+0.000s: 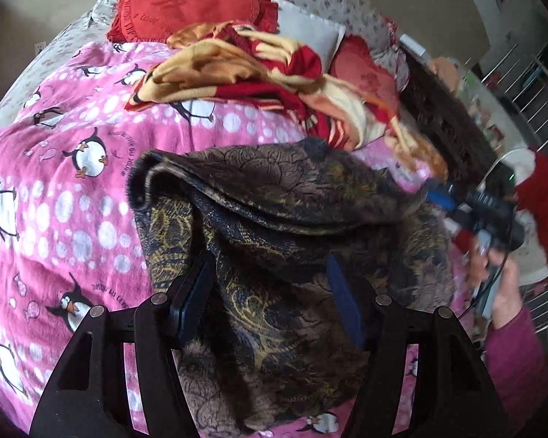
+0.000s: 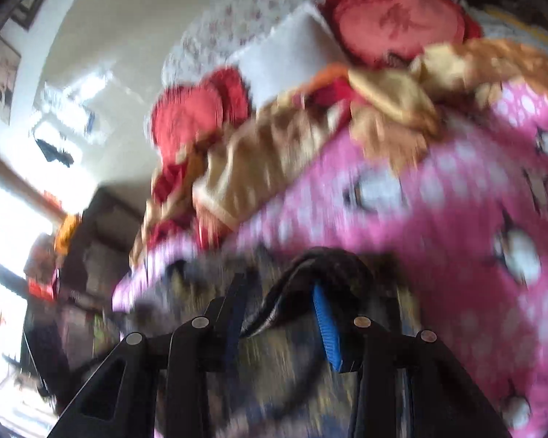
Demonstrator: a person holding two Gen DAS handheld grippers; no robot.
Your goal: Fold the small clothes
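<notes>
A dark garment (image 1: 292, 197) with a brown, blue and gold pattern lies bunched on the pink penguin blanket (image 1: 54, 189). Its top edge is folded over toward me. My left gripper (image 1: 268, 259) is open just above it, and cloth shows between the spread fingers (image 1: 193, 292) without being pinched. At the garment's right edge is my right gripper (image 1: 436, 191), held by a hand in a magenta sleeve. The right wrist view is blurred. There my right gripper (image 2: 277, 283) has its jaws apart, and a dark fold of the garment (image 2: 328, 262) is draped over the blue-padded finger (image 2: 325, 328).
A crumpled yellow and red blanket (image 1: 259, 73) lies beyond the garment. Behind it are red frilled cushions (image 1: 186, 3) and a white pillow (image 1: 310, 29). A dark headboard or cabinet (image 1: 442, 109) and a metal rack (image 1: 529, 84) stand to the right of the bed.
</notes>
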